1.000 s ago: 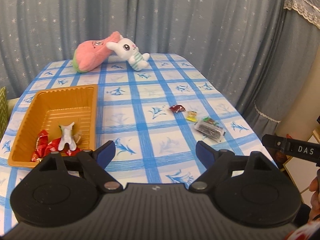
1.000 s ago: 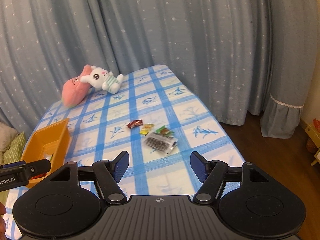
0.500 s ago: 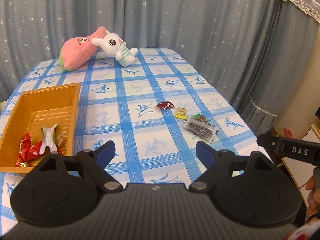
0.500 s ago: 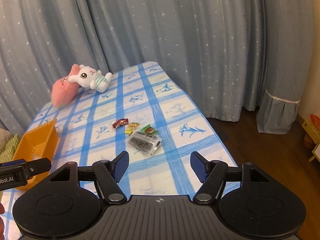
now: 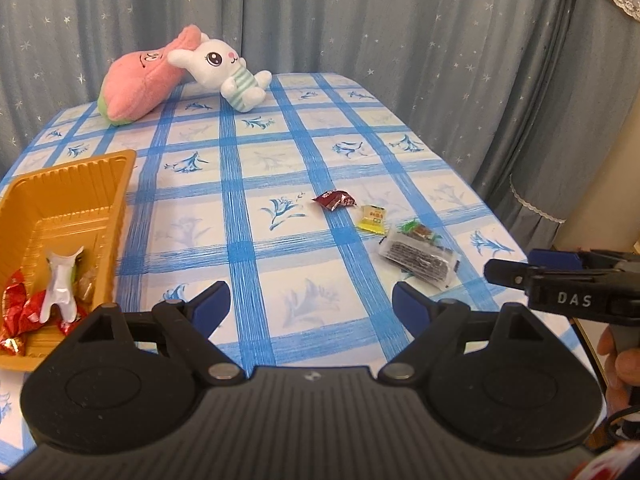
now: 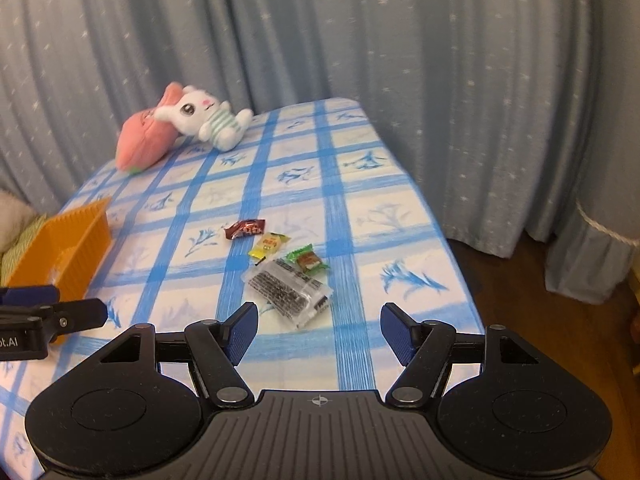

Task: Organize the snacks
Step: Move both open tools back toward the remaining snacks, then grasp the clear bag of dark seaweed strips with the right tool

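Note:
Loose snacks lie on the blue-checked tablecloth: a dark red packet [image 5: 334,200] [image 6: 244,229], a yellow packet [image 5: 372,217] [image 6: 269,245], a green-ended candy [image 5: 419,233] [image 6: 307,259] and a clear bag of dark pieces [image 5: 418,260] [image 6: 289,293]. An orange tray [image 5: 72,200] [image 6: 60,248] at the left holds red wrappers [image 5: 20,312] and a white packet [image 5: 62,288]. My left gripper [image 5: 310,306] is open above the cloth, with nothing between its fingers. My right gripper [image 6: 318,334] is open just short of the clear bag.
A pink plush [image 5: 138,84] and a white bunny plush [image 5: 224,68] lie at the table's far end. Grey-blue starred curtains [image 5: 360,20] hang behind and to the right. The table's right edge [image 6: 452,248] drops to a dark wooden floor [image 6: 560,340].
Both grippers have moved forward and down, so the table and snacks look bigger. The right gripper now sits just short of the clear bag. Jaws unchanged.

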The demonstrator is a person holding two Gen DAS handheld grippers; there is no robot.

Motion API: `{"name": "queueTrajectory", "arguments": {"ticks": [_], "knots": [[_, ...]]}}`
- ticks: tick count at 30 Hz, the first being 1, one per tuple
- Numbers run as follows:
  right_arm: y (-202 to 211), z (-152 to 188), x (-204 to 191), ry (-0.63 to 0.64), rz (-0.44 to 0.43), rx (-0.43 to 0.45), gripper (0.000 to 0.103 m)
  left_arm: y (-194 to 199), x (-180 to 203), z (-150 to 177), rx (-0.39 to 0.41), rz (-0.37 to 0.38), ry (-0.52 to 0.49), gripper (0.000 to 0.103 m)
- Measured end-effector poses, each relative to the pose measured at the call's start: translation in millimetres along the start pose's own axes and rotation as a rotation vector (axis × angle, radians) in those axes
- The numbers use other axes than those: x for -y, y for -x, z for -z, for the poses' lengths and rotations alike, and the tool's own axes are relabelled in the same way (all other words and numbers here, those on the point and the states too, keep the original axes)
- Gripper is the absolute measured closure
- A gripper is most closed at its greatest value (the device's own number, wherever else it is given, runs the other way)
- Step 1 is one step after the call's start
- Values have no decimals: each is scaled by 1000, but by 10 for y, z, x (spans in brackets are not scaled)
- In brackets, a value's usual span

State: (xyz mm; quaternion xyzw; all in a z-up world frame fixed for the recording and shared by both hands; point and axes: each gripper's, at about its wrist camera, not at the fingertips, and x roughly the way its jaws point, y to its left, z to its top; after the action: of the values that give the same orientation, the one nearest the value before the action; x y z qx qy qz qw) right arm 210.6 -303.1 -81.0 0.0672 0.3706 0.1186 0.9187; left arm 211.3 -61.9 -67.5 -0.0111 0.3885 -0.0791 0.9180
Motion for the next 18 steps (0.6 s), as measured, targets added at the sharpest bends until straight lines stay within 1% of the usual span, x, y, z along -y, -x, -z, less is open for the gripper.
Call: {"name": "queueTrajectory", "arguments": {"ticks": [7, 14, 17, 18], "knots": [[-476, -90, -78, 146, -72, -24, 35, -263, -89, -61, -11, -3, 10, 16], [-895, -108, -163, 235, -63, -79, 35, -426, -193, -63, -22, -2, 32, 16], [-952, -79, -198, 251, -62, -97, 36, -464, -226, -51, -26, 1, 39, 16], [-945, -69, -211, 255, -66, -98, 37, -477, -237, -47, -27, 2, 42, 16]]}}
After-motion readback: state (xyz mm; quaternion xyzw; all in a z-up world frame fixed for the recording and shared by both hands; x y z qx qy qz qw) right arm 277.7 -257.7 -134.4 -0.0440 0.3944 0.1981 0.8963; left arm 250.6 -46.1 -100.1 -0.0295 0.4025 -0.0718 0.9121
